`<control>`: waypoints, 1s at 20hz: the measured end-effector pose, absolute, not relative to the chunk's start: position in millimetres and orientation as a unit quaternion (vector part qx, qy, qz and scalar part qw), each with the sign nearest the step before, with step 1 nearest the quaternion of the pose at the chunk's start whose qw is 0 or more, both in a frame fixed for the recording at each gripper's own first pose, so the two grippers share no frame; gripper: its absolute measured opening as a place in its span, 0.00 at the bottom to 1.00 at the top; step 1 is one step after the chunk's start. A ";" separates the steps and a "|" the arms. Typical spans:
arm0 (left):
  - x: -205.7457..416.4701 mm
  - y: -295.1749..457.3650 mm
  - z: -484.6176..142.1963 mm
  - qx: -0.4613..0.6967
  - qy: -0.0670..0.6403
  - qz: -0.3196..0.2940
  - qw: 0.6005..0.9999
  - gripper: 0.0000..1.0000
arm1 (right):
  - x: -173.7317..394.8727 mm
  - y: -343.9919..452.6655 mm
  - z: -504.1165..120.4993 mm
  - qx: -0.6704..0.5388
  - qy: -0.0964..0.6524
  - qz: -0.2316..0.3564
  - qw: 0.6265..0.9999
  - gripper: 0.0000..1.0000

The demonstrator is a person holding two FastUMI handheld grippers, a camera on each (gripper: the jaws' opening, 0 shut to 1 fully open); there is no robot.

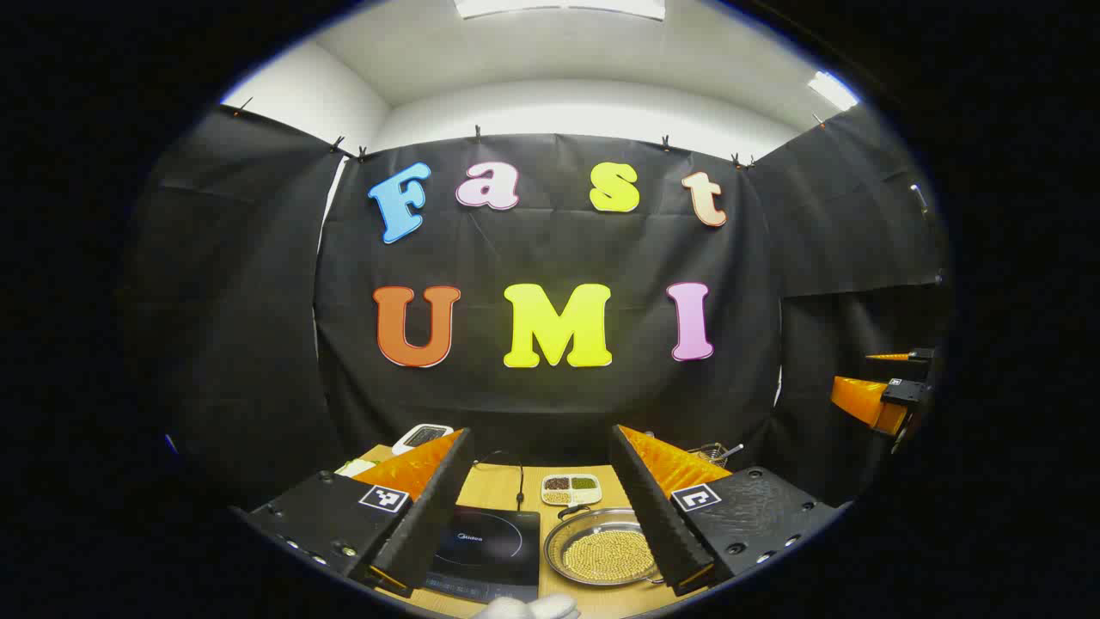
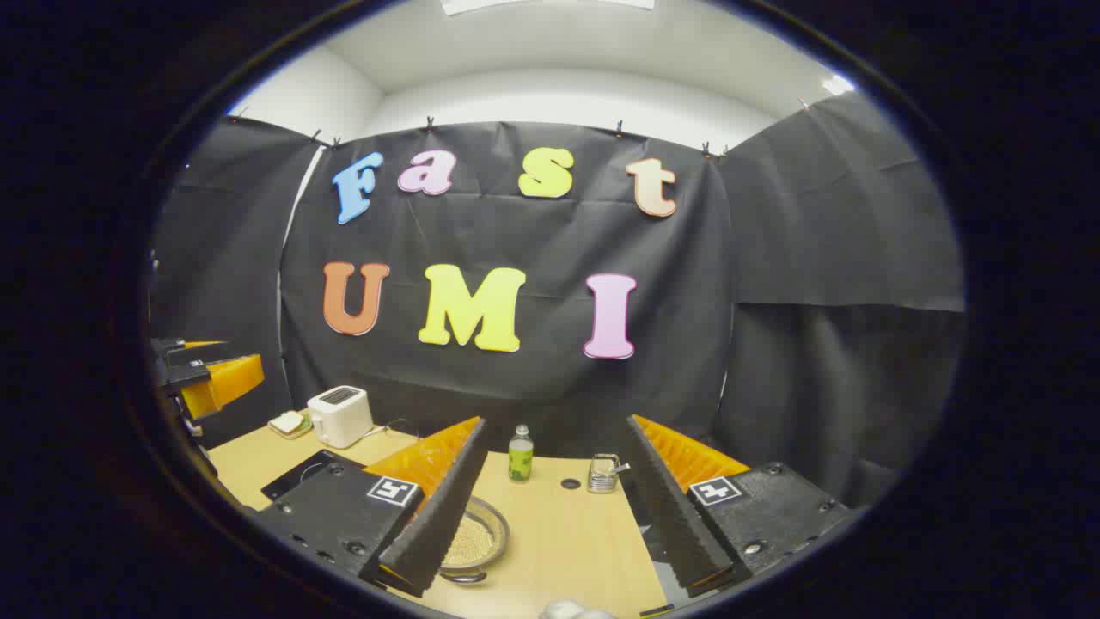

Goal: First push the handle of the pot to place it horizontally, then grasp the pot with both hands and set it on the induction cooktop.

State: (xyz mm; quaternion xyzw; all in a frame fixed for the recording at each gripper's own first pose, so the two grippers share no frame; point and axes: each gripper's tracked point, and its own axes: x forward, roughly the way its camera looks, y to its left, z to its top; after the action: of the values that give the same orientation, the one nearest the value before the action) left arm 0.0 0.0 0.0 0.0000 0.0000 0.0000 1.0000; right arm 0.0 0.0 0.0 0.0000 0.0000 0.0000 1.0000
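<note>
Both tongs hang wide above the tabletop (image 2: 559,533), left tongs (image 1: 540,503) and right tongs (image 2: 559,499) holding nothing. The pot (image 1: 601,550) sits just beside the cooktop (image 1: 490,546).

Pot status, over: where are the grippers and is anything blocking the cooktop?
Left gripper open, right gripper open, both above the table. Pot untouched beside induction cooktop. Cooktop surface bare.

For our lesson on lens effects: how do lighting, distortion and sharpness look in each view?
Left gripper view: ceiling lights glare white, the booth wall bows outward, the pot and cooktop stay sharp. Right gripper view: same fisheye bulge, even light, toaster and bottle crisp, soft shadows on the table.
</note>
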 end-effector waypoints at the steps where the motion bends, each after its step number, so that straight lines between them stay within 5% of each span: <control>1: -1.7 3.8 2.2 0.003 -0.002 0.004 1.000 0.95 | -1.4 4.6 0.2 0.001 0.002 0.003 1.000 0.97; 20: -20.7 21.4 4.4 0.023 -0.012 0.003 1.000 0.95 | -17.2 21.6 2.4 0.015 -0.011 0.009 1.000 0.96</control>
State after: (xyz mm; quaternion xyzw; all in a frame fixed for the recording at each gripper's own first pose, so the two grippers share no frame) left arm -20.7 21.4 4.4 0.0232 -0.0121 0.0035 0.9997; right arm -17.2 21.6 2.4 0.0145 -0.0111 0.0085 0.9998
